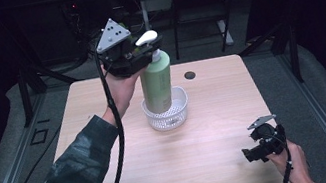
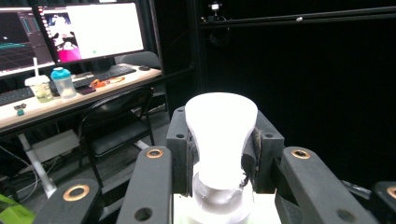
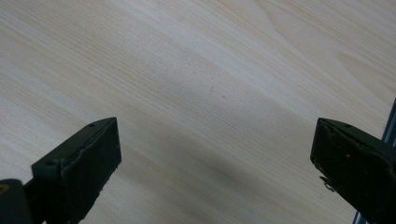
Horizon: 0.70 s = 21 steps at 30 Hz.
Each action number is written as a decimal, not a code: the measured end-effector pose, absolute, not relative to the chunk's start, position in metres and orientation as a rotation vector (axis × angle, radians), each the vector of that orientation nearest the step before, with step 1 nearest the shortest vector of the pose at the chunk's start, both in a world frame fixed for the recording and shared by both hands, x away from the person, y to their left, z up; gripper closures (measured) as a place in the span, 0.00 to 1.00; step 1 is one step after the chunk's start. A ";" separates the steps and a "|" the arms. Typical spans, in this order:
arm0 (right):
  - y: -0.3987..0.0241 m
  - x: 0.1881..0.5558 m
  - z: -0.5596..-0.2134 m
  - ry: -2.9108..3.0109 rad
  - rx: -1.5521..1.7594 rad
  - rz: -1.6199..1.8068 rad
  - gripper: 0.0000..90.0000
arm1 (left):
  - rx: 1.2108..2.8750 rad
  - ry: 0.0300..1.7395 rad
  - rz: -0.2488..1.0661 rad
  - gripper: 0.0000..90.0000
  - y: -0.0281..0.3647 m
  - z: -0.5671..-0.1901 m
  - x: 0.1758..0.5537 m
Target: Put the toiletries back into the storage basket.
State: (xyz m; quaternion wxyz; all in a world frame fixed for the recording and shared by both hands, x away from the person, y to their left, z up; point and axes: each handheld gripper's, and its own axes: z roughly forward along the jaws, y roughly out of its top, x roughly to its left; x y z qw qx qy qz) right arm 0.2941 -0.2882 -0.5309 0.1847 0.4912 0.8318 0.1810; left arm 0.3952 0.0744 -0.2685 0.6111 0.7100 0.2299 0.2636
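Observation:
A tall green pump bottle (image 1: 157, 82) stands upright with its base inside a white perforated basket (image 1: 179, 110) near the table's middle. My left gripper (image 1: 149, 49) is shut on the bottle's neck just under the white pump head (image 1: 146, 37). In the left gripper view the white pump head (image 2: 220, 128) sits squeezed between the two black jaws. My right gripper (image 1: 252, 153) rests low over the table's front right part, open, with bare wood between its jaws (image 3: 212, 154).
The wooden table (image 1: 214, 163) has a dark round hole (image 1: 190, 75) behind the basket. Metal rails and dark floor flank the table. A desk with monitors (image 2: 70, 28), a cup and a chair (image 2: 116, 126) stands beyond the far edge.

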 end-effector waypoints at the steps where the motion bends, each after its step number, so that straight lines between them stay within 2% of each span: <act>1: -0.288 0.294 -0.531 2.344 1.385 0.511 0.01 | 1.640 0.531 0.613 0.74 0.074 -0.268 0.396; 21: -0.288 0.294 -0.531 2.343 1.383 0.508 0.01 | 1.650 0.581 0.629 0.74 0.057 -0.274 0.421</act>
